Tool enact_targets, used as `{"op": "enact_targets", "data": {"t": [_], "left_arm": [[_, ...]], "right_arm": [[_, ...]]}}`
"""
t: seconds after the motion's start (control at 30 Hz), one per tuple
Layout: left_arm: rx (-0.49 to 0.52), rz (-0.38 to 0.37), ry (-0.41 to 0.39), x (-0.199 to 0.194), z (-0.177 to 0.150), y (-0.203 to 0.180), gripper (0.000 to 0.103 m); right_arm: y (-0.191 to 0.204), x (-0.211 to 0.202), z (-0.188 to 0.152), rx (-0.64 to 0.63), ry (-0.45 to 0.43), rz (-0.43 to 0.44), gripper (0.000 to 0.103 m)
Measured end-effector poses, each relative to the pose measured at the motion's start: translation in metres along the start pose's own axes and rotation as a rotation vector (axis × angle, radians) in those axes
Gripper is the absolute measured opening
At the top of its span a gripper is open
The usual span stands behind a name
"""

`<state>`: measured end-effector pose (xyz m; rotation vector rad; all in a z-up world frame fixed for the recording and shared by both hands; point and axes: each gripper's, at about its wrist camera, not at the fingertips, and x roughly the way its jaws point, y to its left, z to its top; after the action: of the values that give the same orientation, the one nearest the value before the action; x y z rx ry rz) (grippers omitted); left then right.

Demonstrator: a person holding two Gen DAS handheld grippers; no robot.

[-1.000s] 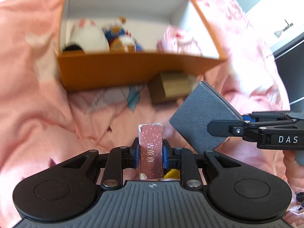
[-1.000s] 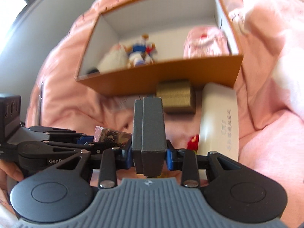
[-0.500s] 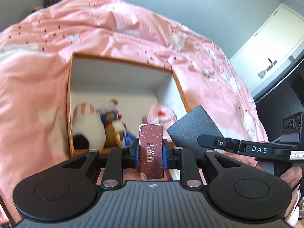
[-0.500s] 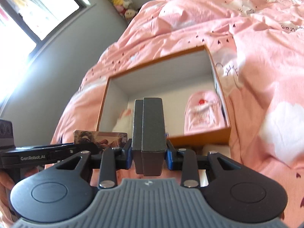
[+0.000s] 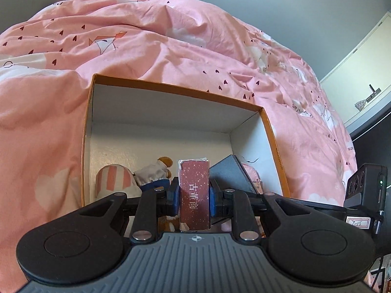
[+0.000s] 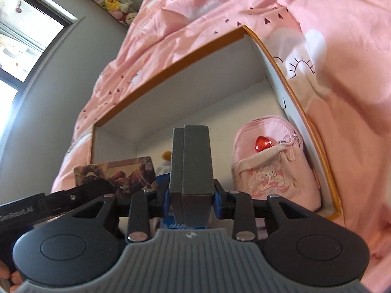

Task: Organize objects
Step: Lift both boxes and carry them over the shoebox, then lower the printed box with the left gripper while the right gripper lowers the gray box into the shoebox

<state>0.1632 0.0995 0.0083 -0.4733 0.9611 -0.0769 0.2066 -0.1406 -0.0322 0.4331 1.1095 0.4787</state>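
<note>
Both of your grippers have come forward over the orange box [image 5: 276, 146] since half a second ago, and its white inside now fills each view. On the left, a striped plush [image 5: 113, 179] and a small doll [image 5: 156, 173] lie in the box. Your left gripper [image 5: 194, 196] is clamped on the dark red card box [image 5: 194, 193]. Your right gripper [image 6: 190, 195] is clamped on the grey case [image 6: 191, 161], with the pink pouch [image 6: 273, 163] against the box's right wall.

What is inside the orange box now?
Inside the orange box: a striped plush, a small doll and a pink pouch. The tongs and their two held boxes hide the near floor of it.
</note>
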Motion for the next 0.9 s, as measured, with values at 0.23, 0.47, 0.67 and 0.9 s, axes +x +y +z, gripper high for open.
{"op": "enact_targets", "data": {"t": [0.23,0.47,0.67,0.9], "left_arm": [[0.026,0.032,0.034,0.013,0.003,-0.001,0.025],[0.027,0.035,0.048,0.021,0.004,0.001,0.026],[0.031,0.034,0.047,0.022,0.005,0.001,0.025],[0.034,0.034,0.048,0.022,0.004,0.001,0.025]], "right_arm": [[-0.009,0.03,0.005,0.056,0.104,0.046,0.035],[-0.018,0.048,0.014,0.089,0.207,0.012,0.035],[-0.002,0.051,0.009,-0.037,0.239,-0.077,0.039],[0.038,0.036,-0.002,-0.317,0.179,-0.222,0.057]]}}
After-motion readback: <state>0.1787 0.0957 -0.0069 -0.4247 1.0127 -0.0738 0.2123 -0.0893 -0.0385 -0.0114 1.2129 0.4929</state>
